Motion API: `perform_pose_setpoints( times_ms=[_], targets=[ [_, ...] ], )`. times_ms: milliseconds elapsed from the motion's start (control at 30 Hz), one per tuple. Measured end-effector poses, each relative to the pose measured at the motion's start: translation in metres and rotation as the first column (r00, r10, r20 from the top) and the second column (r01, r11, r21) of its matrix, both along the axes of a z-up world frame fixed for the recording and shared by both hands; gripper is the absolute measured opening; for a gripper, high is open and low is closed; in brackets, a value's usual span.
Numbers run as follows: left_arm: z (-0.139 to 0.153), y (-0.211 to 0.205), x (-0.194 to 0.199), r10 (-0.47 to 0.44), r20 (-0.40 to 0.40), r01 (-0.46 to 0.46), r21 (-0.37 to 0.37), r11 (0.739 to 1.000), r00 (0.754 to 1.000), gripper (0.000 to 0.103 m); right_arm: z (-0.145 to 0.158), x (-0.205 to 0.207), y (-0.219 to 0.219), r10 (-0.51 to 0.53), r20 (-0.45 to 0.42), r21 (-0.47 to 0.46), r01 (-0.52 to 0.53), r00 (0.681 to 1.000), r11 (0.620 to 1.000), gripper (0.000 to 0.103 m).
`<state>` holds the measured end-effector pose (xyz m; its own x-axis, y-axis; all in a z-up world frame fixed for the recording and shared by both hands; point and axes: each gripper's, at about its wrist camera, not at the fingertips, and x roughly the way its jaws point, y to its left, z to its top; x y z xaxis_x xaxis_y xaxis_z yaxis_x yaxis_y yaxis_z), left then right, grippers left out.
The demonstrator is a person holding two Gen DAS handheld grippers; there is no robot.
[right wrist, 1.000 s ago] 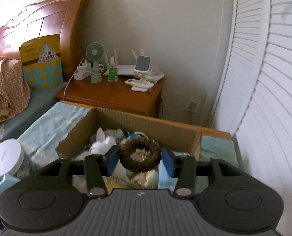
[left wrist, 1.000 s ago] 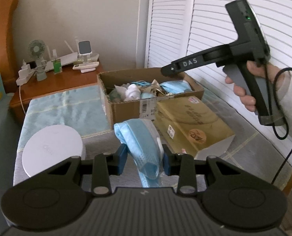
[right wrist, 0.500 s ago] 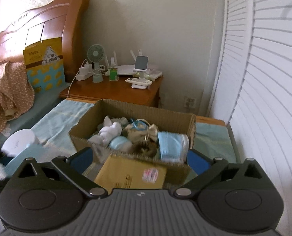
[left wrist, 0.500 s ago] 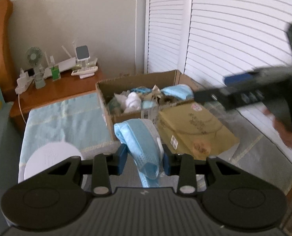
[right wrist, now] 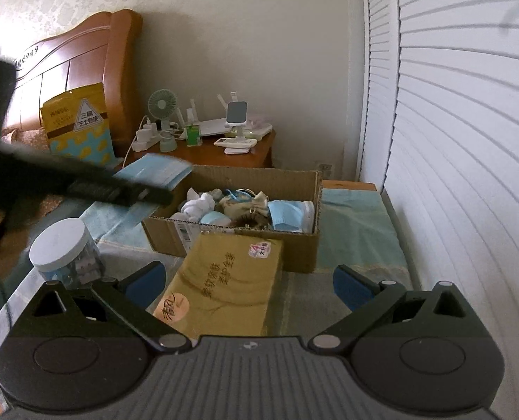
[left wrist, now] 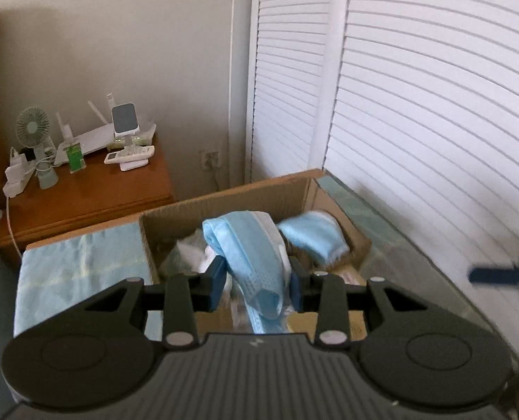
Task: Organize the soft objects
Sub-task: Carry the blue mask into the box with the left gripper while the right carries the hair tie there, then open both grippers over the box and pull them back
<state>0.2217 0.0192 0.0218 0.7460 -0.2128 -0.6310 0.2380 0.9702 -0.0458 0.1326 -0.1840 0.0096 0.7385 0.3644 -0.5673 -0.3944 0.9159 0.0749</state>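
My left gripper (left wrist: 256,280) is shut on a light blue face mask (left wrist: 249,245) and holds it just above the near edge of the open cardboard box (left wrist: 224,203). The right wrist view shows the same mask (right wrist: 158,173) held over the box's left rim (right wrist: 252,173). The box holds white socks (right wrist: 198,206), another blue mask (right wrist: 290,215), a beige pouch and a brown hair tie (right wrist: 250,219). My right gripper (right wrist: 249,281) is open and empty, low over the yellow-brown tissue carton (right wrist: 224,283) in front of the box.
A clear jar with a white lid (right wrist: 63,248) stands left of the carton. A wooden nightstand (right wrist: 224,152) with a fan, router and remotes stands behind the box. White louvred doors (right wrist: 451,140) run along the right. A bed headboard (right wrist: 74,66) is at the left.
My right gripper opened, dropped the brown hair tie into the box and pulled back. My left gripper carried the blue mask forward to above the box.
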Motion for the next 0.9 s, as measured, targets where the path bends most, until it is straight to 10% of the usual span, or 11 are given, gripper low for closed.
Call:
perform_pose_setpoints(
  times_ms=[267,433,900],
  targets=[
    [-0.013,-0.015,0.056,0.035,-0.006,-0.035,0.017,0.999,0.999,0.038,-0.003,0.004,-0.012,-0.026,-0.015,0.023,0.026,1.0,0.999,0.103],
    [-0.019,-0.018,0.063,0.09,0.046,-0.092,0.052,0.994,0.995,0.092,-0.004,0.005,-0.015,-0.031,-0.017,0.027,0.031,0.999,0.999,0.103],
    [0.005,-0.015,-0.03,0.117,0.053,-0.122,0.089,0.989,0.992,0.101,0.003,0.0,-0.013,-0.109,-0.051,0.004,0.11,0.993,0.994,0.103]
  ],
)
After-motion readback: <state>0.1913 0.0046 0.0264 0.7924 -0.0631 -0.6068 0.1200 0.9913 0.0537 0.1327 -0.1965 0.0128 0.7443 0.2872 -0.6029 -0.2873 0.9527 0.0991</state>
